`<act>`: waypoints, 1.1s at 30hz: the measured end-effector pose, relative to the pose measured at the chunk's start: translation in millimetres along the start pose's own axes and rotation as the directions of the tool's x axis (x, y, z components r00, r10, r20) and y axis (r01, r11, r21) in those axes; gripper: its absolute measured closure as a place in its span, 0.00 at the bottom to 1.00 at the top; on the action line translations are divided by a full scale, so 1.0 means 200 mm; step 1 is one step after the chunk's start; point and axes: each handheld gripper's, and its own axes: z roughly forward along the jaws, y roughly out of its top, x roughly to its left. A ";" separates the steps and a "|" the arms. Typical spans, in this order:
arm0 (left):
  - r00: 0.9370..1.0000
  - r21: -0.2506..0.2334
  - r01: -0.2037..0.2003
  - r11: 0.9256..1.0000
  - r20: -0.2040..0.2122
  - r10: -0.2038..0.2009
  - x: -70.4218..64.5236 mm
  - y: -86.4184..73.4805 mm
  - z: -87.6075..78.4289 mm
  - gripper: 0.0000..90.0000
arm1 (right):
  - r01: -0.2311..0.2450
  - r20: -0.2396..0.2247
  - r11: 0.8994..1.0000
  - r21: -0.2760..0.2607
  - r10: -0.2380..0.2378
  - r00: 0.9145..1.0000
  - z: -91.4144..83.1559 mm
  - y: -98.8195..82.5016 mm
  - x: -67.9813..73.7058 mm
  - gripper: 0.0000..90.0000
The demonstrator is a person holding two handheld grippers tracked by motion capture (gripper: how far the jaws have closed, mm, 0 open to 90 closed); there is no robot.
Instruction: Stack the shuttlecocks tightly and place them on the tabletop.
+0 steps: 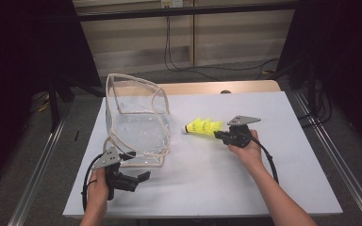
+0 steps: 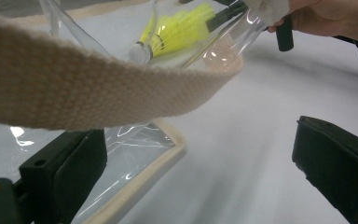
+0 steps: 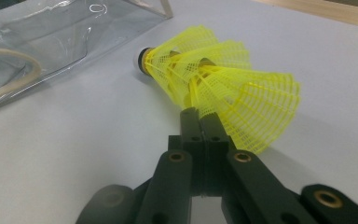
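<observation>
A stack of yellow mesh shuttlecocks [image 1: 202, 127] with a white cork lies over the white tabletop, cork toward a clear plastic bag [image 1: 136, 117] trimmed in beige. My right gripper [image 1: 219, 134] is shut on the skirt rim of the shuttlecocks [image 3: 223, 88], its jaws pressed together [image 3: 200, 114]. My left gripper [image 1: 139, 180] rests open at the bag's front corner. In the left gripper view its jaws stand wide apart [image 2: 198, 135], the beige strap [image 2: 98, 88] hangs across in front, and the bag's base edge lies by one jaw. The shuttlecocks [image 2: 177, 28] show through the plastic.
The white board [image 1: 264, 179] covers a wooden table whose far edge [image 1: 217, 87] shows behind the bag. Metal rails [image 1: 332, 160] run along both sides, with dark curtains and cables beyond. The bag [image 3: 51, 37] stands open-topped left of centre.
</observation>
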 end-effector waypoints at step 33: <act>1.000 -0.002 0.006 1.000 0.004 -0.006 0.00 0.00 0.00 0.04 | 0.017 0.012 1.000 0.021 -0.017 1.000 0.21 0.07 0.08 0.57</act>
